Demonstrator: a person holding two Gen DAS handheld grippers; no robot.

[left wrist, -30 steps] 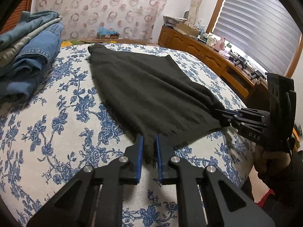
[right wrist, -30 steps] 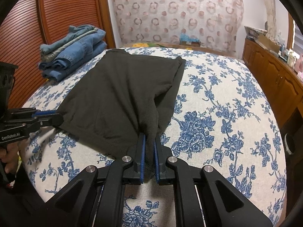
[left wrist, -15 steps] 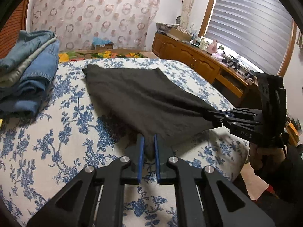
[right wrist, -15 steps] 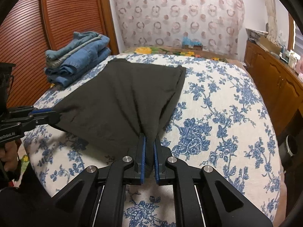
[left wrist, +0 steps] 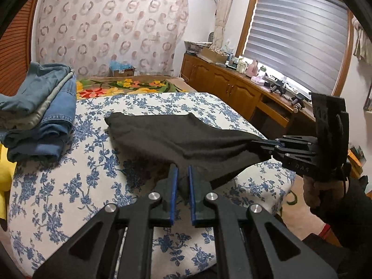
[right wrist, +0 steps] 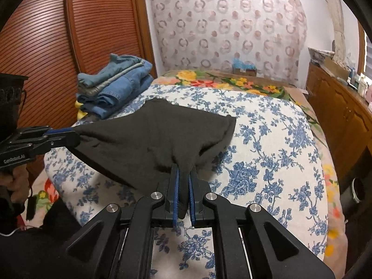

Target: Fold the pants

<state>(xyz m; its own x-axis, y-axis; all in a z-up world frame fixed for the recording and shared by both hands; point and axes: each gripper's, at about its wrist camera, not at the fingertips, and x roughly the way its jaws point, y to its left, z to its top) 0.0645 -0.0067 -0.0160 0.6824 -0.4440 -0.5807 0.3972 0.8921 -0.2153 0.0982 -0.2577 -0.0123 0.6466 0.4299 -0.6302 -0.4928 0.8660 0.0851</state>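
The black pants [left wrist: 186, 139] lie partly on the blue-flowered bed cover [left wrist: 69, 181]; their far end rests on the bed and their near edge is lifted off it. My left gripper [left wrist: 183, 174] is shut on one near corner of the pants. My right gripper [right wrist: 183, 176] is shut on the other near corner of the pants [right wrist: 151, 139]. The right gripper also shows in the left wrist view [left wrist: 262, 146], and the left gripper in the right wrist view [right wrist: 69, 134]. The cloth hangs stretched between the two.
A stack of folded jeans [left wrist: 39, 111] sits at the bed's far left, also in the right wrist view [right wrist: 114, 86]. A wooden sideboard [left wrist: 232, 93] with clutter runs along the right. A red slatted door [right wrist: 58, 46] stands on the left.
Both grippers have risen with the near edge of the pants. More of the cloth is off the bed, and its far end has drawn nearer.
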